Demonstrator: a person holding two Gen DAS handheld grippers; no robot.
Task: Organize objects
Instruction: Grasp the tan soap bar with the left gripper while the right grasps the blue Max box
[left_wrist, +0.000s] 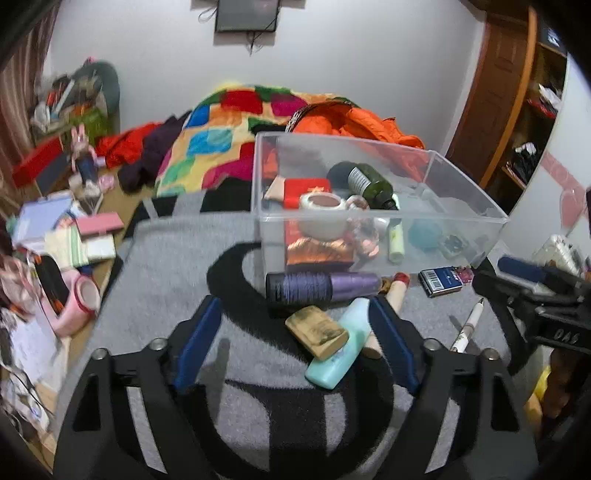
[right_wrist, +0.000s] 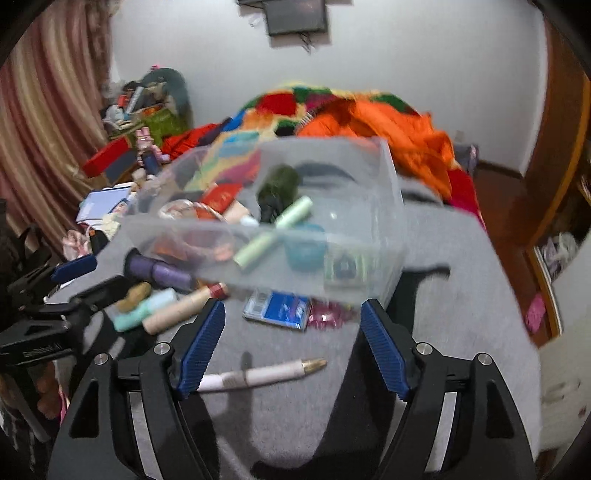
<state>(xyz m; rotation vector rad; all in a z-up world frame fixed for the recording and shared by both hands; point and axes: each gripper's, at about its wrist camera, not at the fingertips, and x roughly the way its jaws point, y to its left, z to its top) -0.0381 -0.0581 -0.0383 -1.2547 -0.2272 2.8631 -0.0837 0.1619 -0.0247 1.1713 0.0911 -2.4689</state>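
Grey-and-black blanket (left_wrist: 166, 266) under clear bin (left_wrist: 461, 206), patchwork quilt (left_wrist: 221, 136) behind.

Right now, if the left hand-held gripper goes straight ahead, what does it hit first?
Probably the tan rectangular block lying on the mint-green tube, between the open left hand-held gripper fingers. The purple cylindrical bottle comes next. Depth unclear.

Black gripper (left_wrist: 295, 343) frames — ribbed blue pads (left_wrist: 197, 343)

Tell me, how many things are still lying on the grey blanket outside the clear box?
7, in front of the clear box: purple bottle, tan block, turquoise bottle, cream tube, blue pack, shiny pink wrapper, white pen. More may hide behind the box.
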